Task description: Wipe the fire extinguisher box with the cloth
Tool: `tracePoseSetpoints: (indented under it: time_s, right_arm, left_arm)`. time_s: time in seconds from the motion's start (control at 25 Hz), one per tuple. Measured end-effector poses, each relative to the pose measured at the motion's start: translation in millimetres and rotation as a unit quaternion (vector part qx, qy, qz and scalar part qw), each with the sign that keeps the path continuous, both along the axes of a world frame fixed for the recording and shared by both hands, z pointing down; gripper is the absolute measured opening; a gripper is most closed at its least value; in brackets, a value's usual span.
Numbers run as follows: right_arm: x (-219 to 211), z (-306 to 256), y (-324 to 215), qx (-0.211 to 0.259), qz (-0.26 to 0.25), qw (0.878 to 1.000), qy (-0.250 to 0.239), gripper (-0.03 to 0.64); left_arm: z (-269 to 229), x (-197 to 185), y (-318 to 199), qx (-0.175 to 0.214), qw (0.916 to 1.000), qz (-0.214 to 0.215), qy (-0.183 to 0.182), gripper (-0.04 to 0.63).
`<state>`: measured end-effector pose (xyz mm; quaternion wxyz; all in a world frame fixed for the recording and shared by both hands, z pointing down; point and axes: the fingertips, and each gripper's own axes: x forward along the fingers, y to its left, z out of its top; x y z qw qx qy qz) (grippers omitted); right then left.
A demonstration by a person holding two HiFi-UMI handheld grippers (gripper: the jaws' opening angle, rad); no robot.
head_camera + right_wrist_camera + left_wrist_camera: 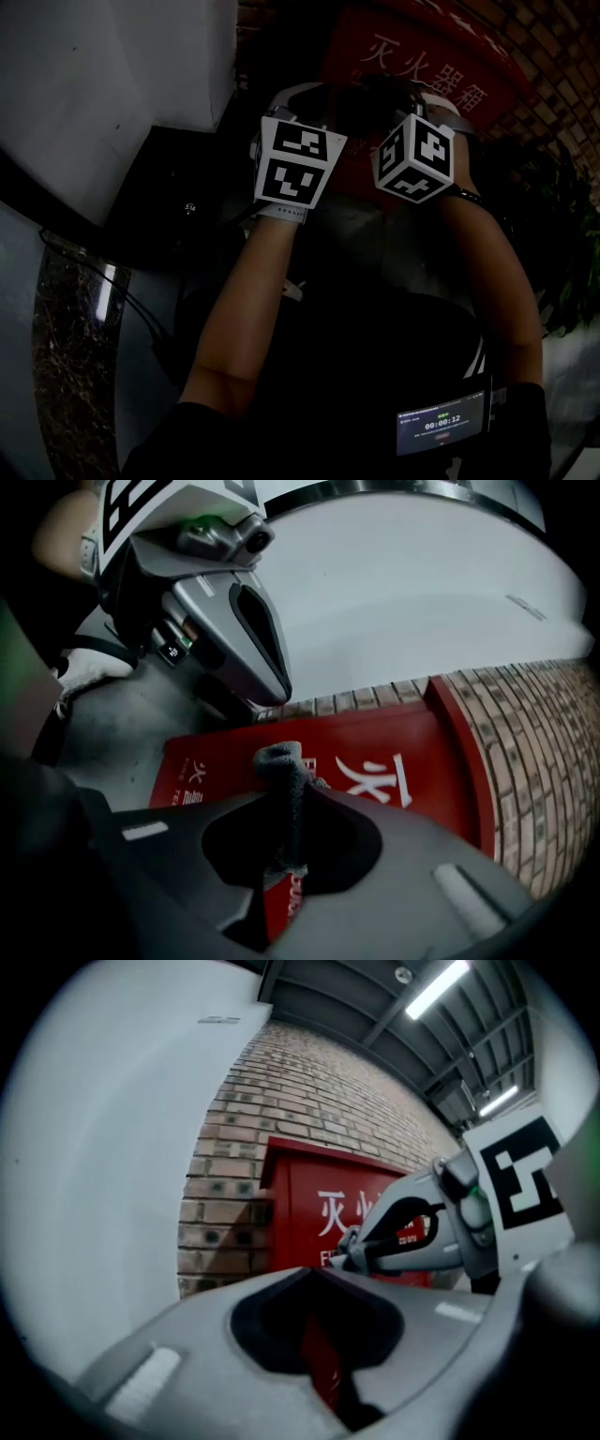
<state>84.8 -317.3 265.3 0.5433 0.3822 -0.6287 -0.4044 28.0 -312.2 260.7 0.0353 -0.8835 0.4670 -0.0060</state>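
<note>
The red fire extinguisher box [427, 52] with white characters stands against a brick wall, just beyond both grippers. In the right gripper view my right gripper [287, 829] is shut on a dark grey cloth [284, 778], whose rolled end sticks up above the jaws in front of the red box [394, 747]. My left gripper [324, 1340] has its jaws together with nothing between them, and only a thin slit of the red box [305, 1213] shows through. The two grippers are side by side, their marker cubes [295, 169] close together.
A brick wall [281, 1091] runs behind the box, and a white wall panel [103, 84] stands to the left. A dark low cabinet [178, 202] sits below the panel. A small timer screen [441, 427] hangs at the person's waist.
</note>
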Motion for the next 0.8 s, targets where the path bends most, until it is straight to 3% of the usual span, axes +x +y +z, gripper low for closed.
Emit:
tracePoseSetpoints:
  time_s: [0.32, 0.8]
  right_arm:
    - [-66, 3, -22, 0.023, -0.047, 0.999, -0.002, 0.029]
    - [-32, 8, -23, 0.019, -0.02, 1.0, 0.005, 0.029]
  left_arm:
    - [1, -25, -13, -0.011, 0.9996, -0.015, 0.023, 0.003]
    - [0, 15, -1, -0.007, 0.9994, 0.027, 0.021, 0.003]
